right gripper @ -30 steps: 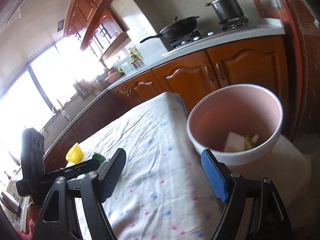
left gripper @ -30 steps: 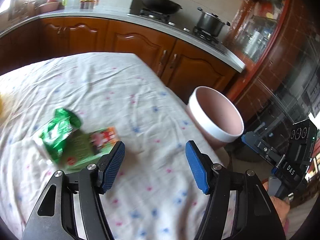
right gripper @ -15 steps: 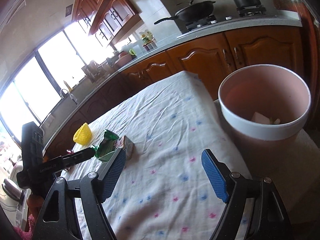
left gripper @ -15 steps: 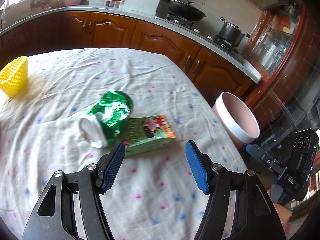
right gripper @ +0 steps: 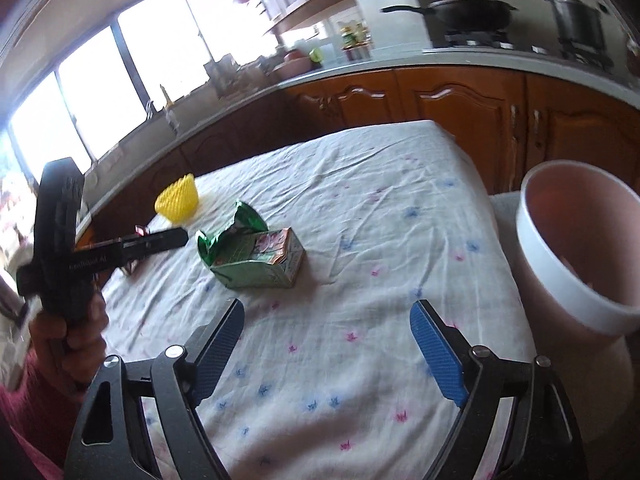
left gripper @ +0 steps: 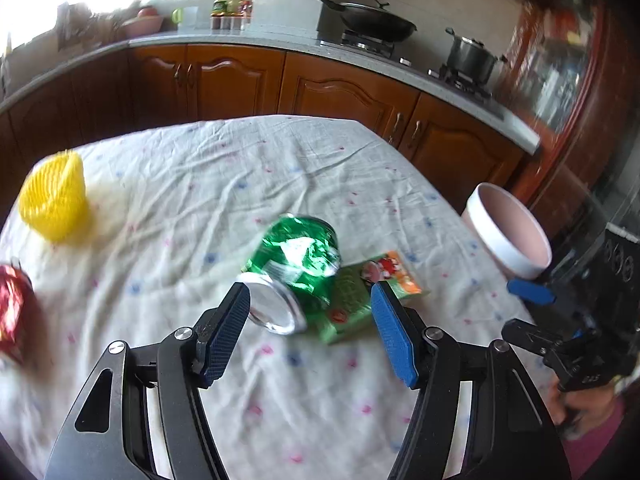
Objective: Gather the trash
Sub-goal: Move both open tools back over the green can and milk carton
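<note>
A crushed green can (left gripper: 294, 268) lies on the clothed table (left gripper: 224, 184), touching a green juice carton (left gripper: 360, 296). My left gripper (left gripper: 312, 332) is open and empty just short of the can. In the right wrist view the can (right gripper: 234, 232) and carton (right gripper: 264, 260) lie mid-table. My right gripper (right gripper: 332, 352) is open and empty above the table's near part. A pink bin with a white rim (right gripper: 576, 256) stands off the table's right edge; it also shows in the left wrist view (left gripper: 508, 236).
A yellow foam net (left gripper: 54, 196) sits at the table's far left, and a red wrapper (left gripper: 16, 312) at the left edge. The left gripper's body (right gripper: 80, 252) shows in the right wrist view. Wooden cabinets (left gripper: 328, 92) and a stove with pans stand behind.
My left gripper has swung left and closer to the can and carton. The right gripper has turned left, so the bin has slid to the right edge of its view.
</note>
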{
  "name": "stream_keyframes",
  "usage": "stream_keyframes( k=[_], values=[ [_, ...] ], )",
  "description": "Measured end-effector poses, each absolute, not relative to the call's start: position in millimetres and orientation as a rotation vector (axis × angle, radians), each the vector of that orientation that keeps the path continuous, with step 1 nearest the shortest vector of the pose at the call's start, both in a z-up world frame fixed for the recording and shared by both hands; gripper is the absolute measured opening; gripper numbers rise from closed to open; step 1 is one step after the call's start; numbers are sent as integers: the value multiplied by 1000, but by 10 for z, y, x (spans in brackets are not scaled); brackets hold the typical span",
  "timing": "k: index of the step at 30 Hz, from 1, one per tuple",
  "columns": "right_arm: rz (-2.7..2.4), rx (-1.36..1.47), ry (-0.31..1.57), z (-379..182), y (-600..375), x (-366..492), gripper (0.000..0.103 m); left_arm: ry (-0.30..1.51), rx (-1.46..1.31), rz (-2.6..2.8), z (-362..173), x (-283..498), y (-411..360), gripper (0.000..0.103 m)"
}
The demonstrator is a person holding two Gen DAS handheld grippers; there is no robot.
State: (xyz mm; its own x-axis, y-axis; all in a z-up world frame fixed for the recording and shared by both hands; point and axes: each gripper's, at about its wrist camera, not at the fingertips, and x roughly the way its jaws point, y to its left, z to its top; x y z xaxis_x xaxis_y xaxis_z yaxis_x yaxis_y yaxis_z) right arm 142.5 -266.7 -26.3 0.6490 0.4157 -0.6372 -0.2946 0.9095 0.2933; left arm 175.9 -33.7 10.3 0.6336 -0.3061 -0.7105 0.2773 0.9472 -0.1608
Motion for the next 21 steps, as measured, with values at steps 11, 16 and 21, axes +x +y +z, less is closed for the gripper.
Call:
stream_keyframes(
  k=[11, 16, 21],
  values=[
    [574, -76, 785, -242, -2181, 1667, 88, 883, 195, -403, -47, 2023, -629, 65],
    [605, -105, 801, -320, -2066, 1754, 88, 905, 250, -386, -153, 2100, -689, 65],
    [621, -116, 807, -354, -1989, 1812, 88, 945, 211, -396, -230, 2188, -599, 65]
  ],
)
